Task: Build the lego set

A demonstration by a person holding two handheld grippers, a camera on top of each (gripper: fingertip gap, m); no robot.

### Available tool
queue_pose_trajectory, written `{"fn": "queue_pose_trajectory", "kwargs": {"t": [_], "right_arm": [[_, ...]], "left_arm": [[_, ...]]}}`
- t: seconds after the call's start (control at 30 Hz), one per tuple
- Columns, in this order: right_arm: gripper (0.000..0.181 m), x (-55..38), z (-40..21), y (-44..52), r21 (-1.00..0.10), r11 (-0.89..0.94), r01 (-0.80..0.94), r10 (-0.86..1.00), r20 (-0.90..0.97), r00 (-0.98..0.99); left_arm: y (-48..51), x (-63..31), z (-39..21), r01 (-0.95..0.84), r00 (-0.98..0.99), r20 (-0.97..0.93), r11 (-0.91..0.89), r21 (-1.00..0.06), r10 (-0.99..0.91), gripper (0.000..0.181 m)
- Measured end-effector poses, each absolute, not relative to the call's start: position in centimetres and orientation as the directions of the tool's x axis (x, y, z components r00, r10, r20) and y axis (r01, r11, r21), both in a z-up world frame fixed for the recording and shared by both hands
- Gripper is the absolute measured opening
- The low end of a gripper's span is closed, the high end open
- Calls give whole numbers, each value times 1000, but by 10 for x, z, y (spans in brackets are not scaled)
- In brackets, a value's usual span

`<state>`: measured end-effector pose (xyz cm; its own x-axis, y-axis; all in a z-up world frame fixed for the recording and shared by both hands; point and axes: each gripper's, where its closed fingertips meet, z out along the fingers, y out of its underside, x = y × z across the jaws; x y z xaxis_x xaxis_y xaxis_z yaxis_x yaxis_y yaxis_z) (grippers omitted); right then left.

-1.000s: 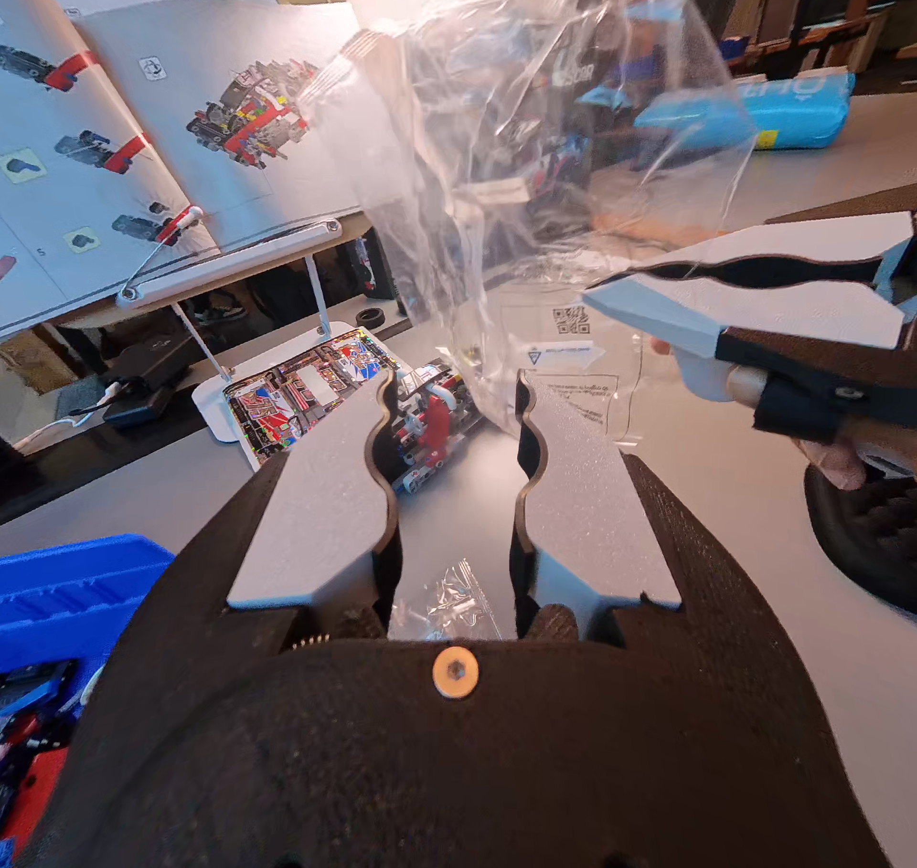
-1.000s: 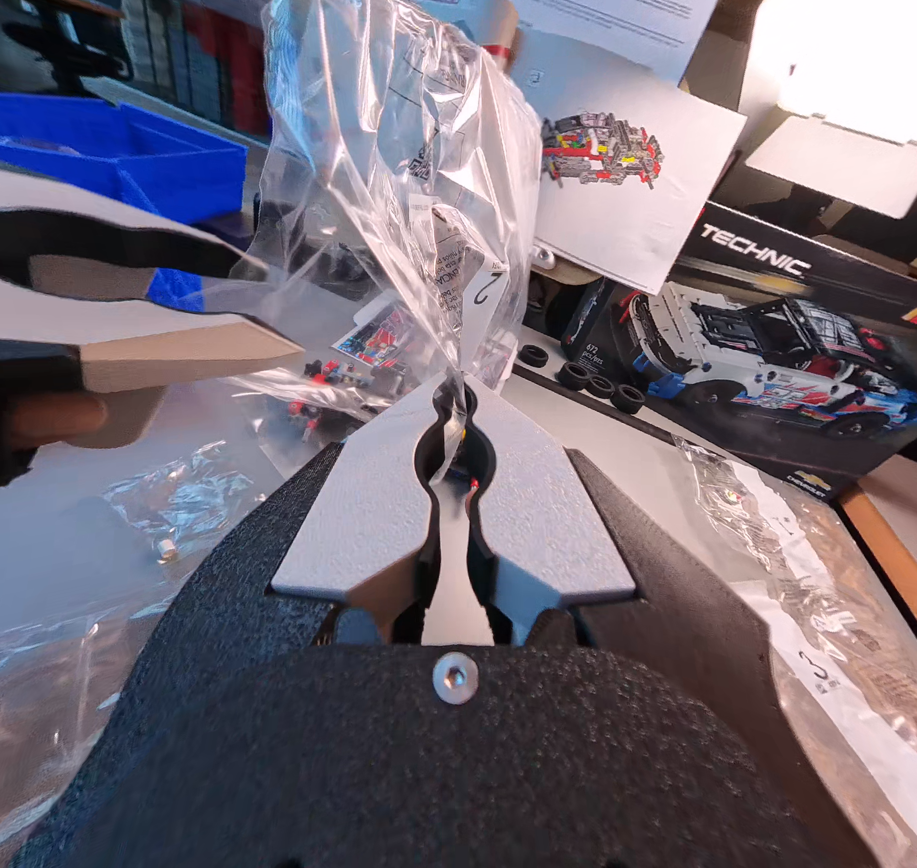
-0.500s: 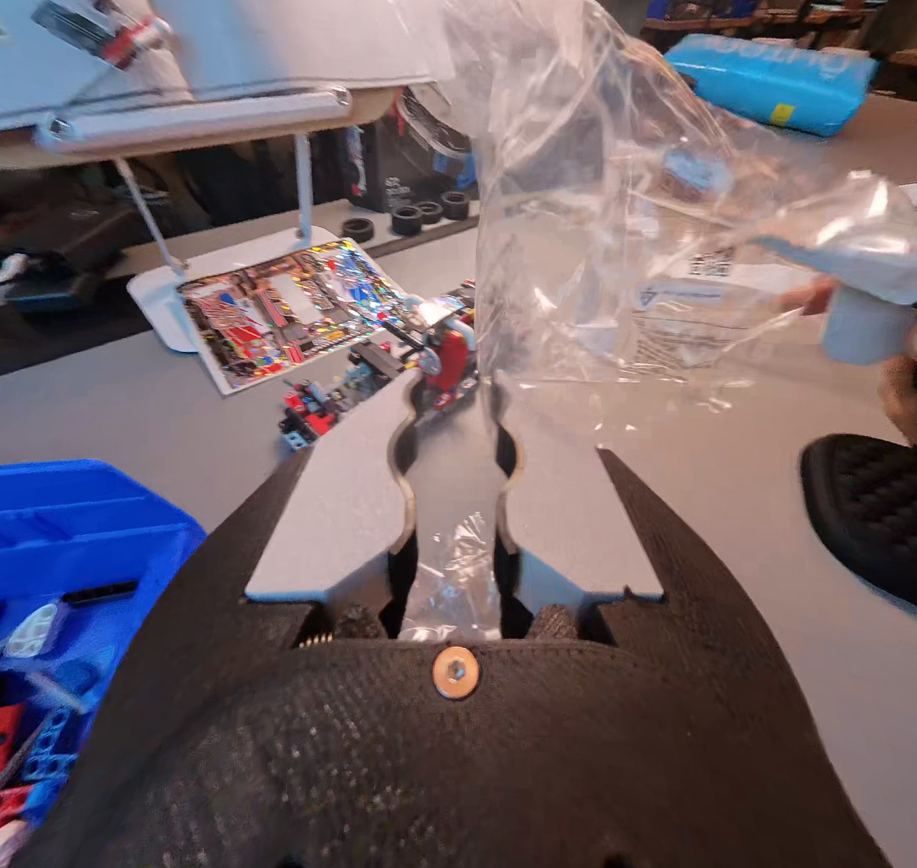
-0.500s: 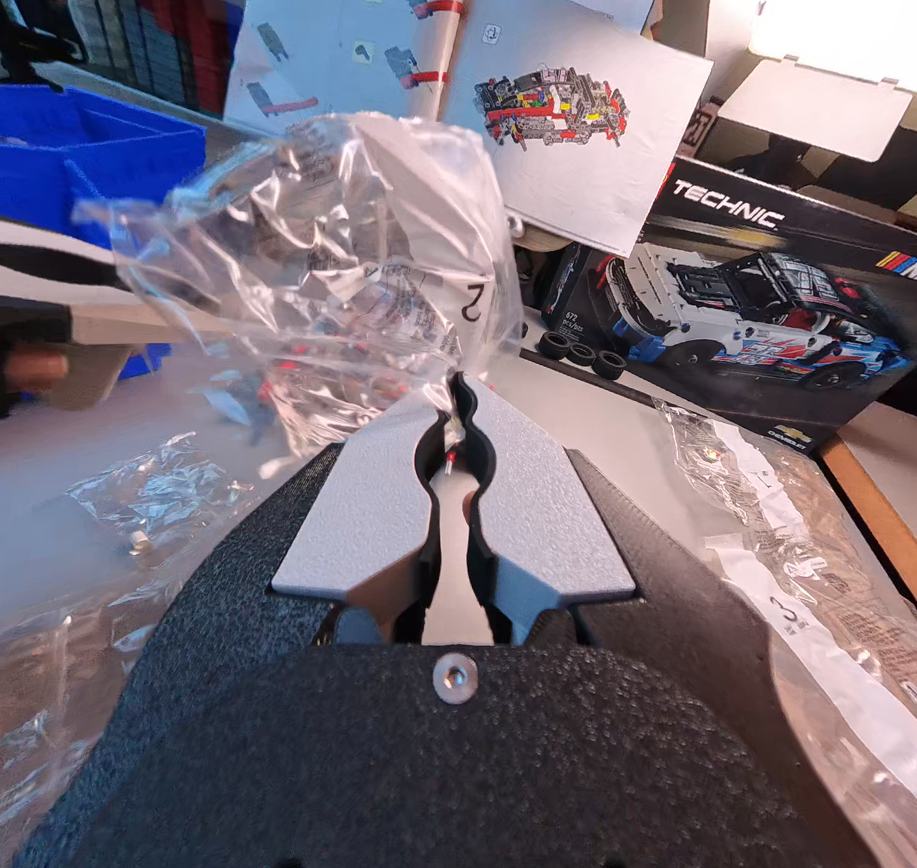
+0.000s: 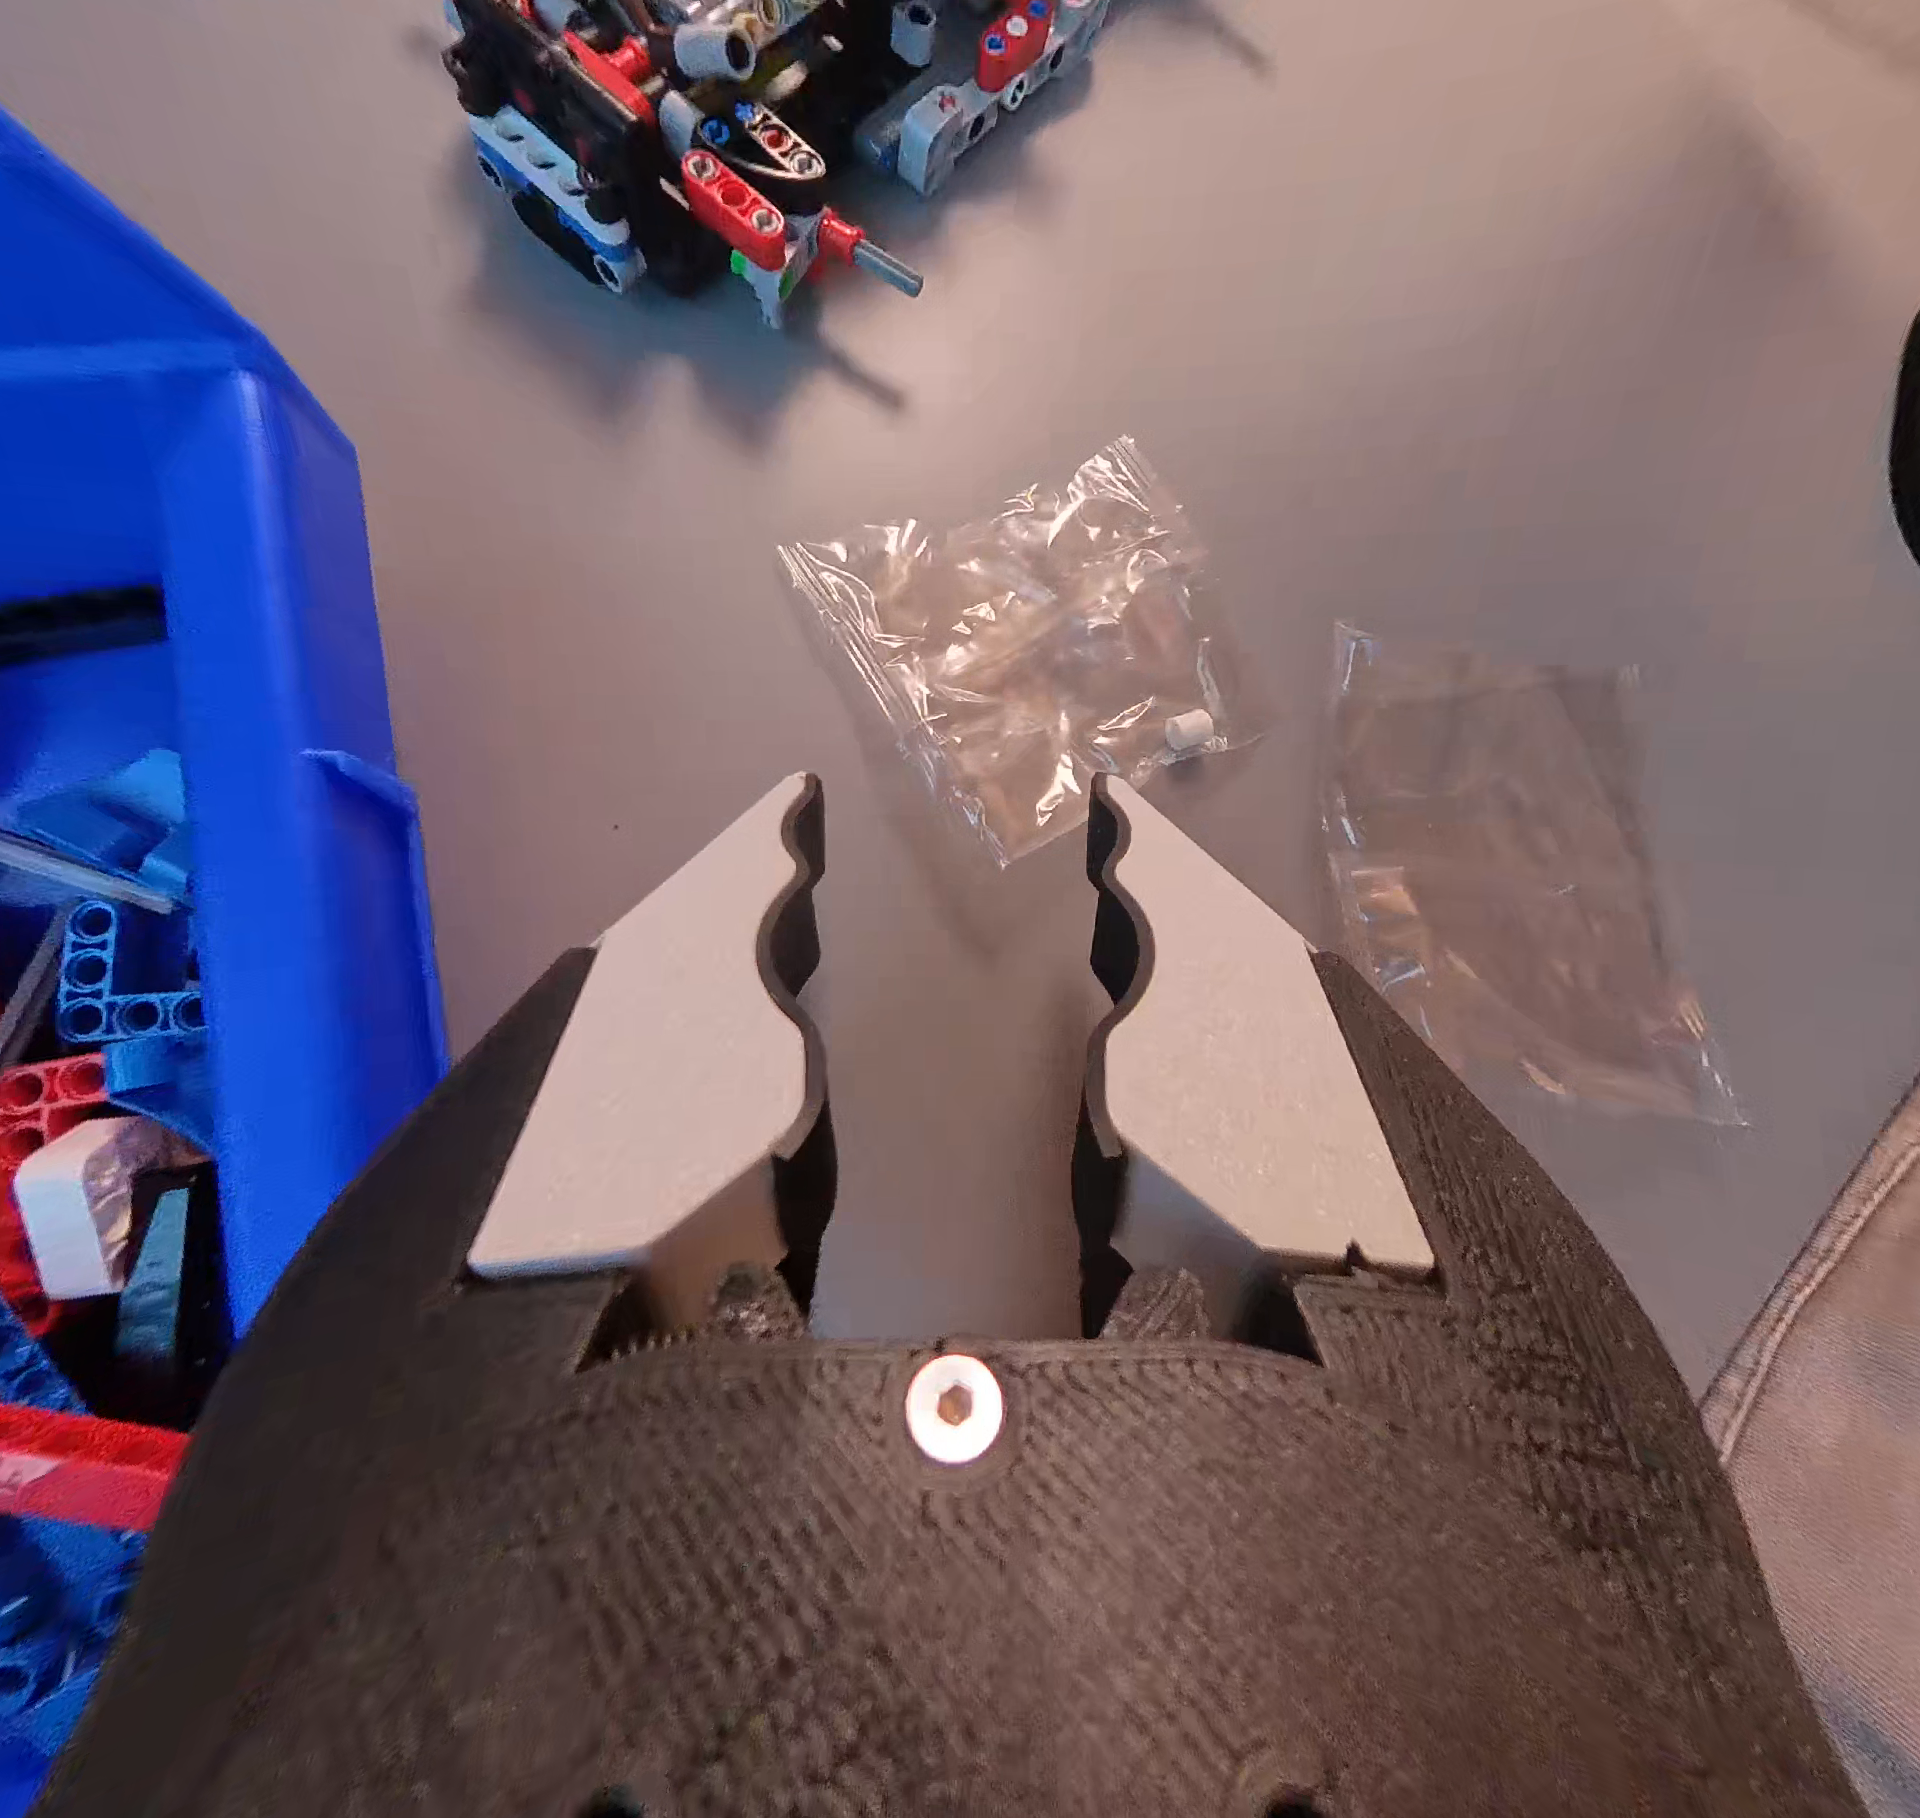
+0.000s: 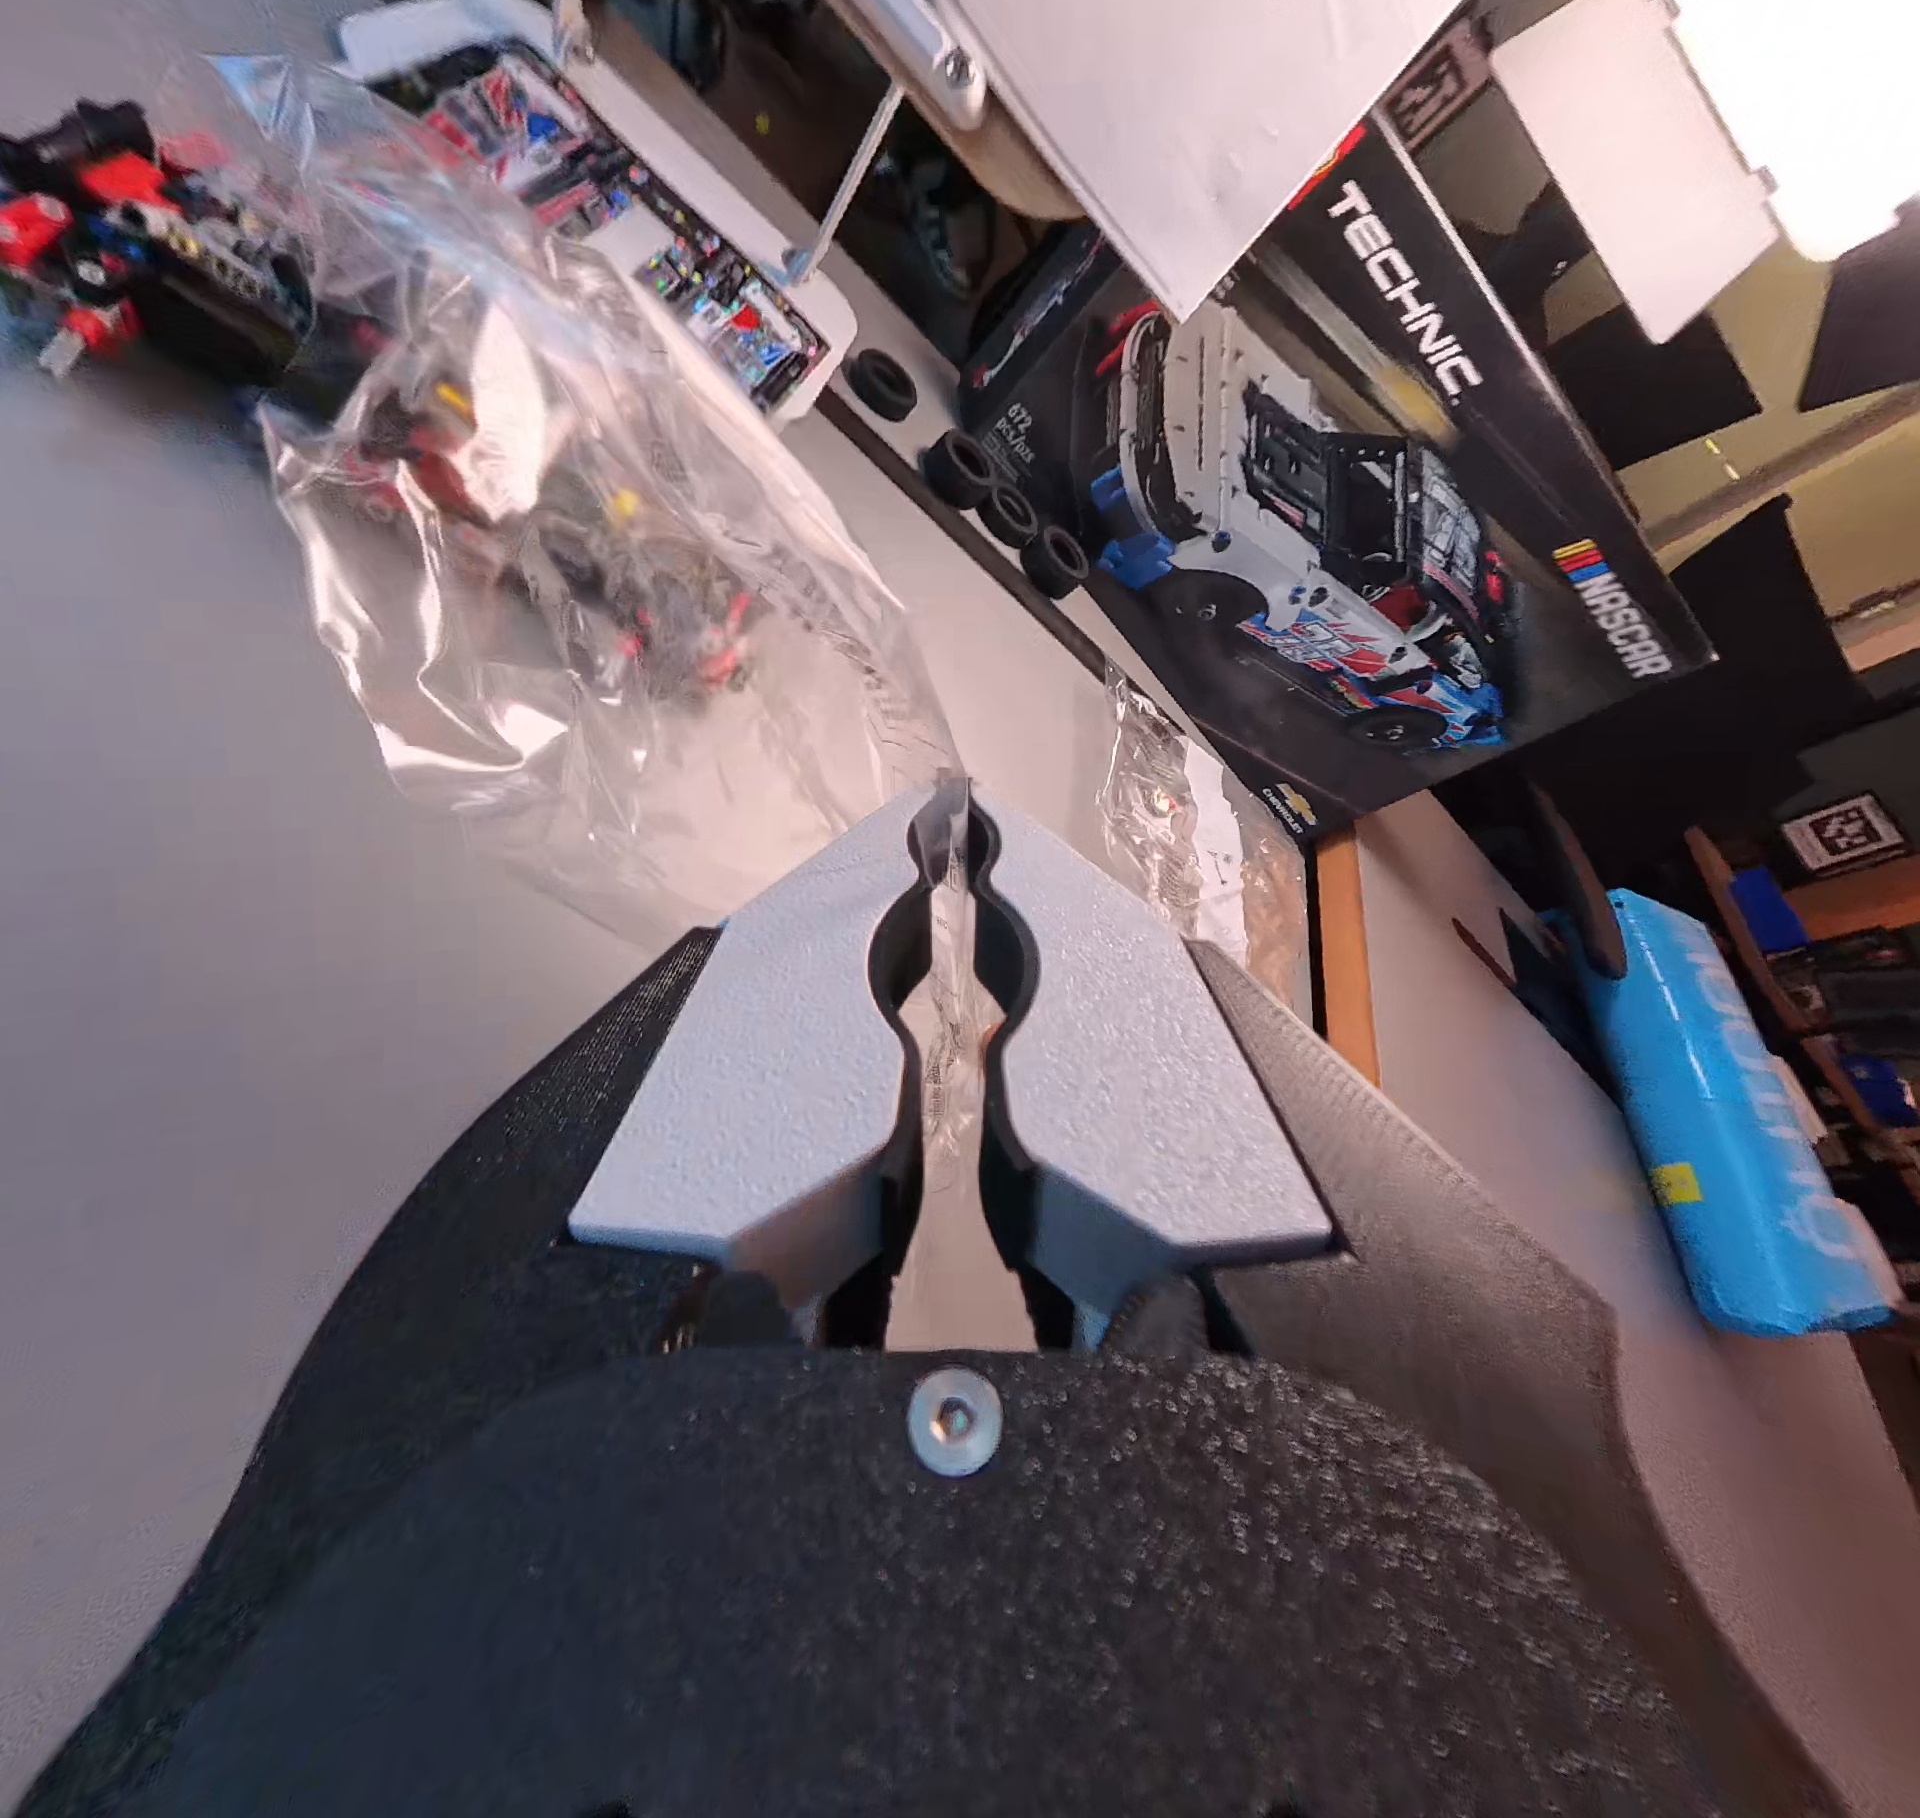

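My left gripper [image 5: 951, 797] is open and empty, pointing down at the grey table. Just past its tips lies a small clear bag [image 5: 1023, 656] holding a tiny white piece. A second flat clear bag [image 5: 1496, 885] lies to the right. The part-built Lego chassis [image 5: 748, 75], red, black and grey, sits farther ahead; it also shows in the right wrist view [image 6: 135, 241]. My right gripper [image 6: 951, 797] is shut on the edge of a large clear bag of Lego parts [image 6: 582, 532] that rests on the table.
A blue bin [image 5: 208, 688] of loose Lego pieces stands at my left. The Lego set box [image 6: 1351, 542], loose black tyres [image 6: 997, 490], a sticker sheet [image 6: 623, 199] and an instruction-book stand [image 6: 914, 33] line the back. Another clear bag [image 6: 1174, 812] lies by the box. The tips of one gripper are about 30 centimetres away from the tips of the other.
My left gripper has let go of the large bag, opened wider and tilted down toward the table. My right gripper has lowered the bag onto the table and rolled sideways.
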<state>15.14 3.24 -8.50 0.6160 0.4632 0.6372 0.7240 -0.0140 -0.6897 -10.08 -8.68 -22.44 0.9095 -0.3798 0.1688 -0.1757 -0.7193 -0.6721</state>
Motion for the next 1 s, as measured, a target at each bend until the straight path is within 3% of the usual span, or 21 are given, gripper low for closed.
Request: {"fn": "queue_pose_trajectory", "kwargs": {"t": [0.17,0.27,0.37,0.43,0.53,0.57,0.63,0.7,0.8,0.93,1.0], "right_arm": [[0,140,-108,29,-604,-26,796,576,642,506],[0,120,-126,19,-583,-37,812,662,595,456],[0,94,-136,3,-627,-34,779,740,508,441],[0,78,-139,-10,-673,-45,739,798,420,431],[5,60,-139,-35,-735,-59,675,885,274,376],[9,57,-137,-42,-757,-67,650,906,227,357],[13,52,-127,-55,-809,-57,585,939,156,308],[0,58,-115,-52,-850,-65,522,937,127,325],[0,74,-110,-37,-855,-41,517,906,187,380],[0,75,-105,-35,-854,-39,519,877,219,427],[0,73,-101,-35,-853,-24,521,864,244,440]], "left_arm": [[-77,-57,-183,-177,830,175,-549,-817,-529,49],[-88,2,-142,-55,670,334,-493,-868,-663,55],[-70,21,-146,-22,722,334,-503,-864,-606,62],[-48,13,-157,-11,793,295,-496,-868,-533,55],[-34,1,-154,56,781,351,-502,-863,-517,5],[-34,-3,-151,58,773,354,-496,-866,-527,0],[-35,-10,-148,24,762,341,-502,-865,-551,0],[-36,-22,-151,-46,776,288,-505,-862,-561,0],[-41,-27,-153,-95,760,290,-541,-835,-582,0],[-31,-43,-180,-248,826,137,-571,-783,-547,0],[-29,-39,-191,-269,802,173,-604,-750,-572,0]]}}
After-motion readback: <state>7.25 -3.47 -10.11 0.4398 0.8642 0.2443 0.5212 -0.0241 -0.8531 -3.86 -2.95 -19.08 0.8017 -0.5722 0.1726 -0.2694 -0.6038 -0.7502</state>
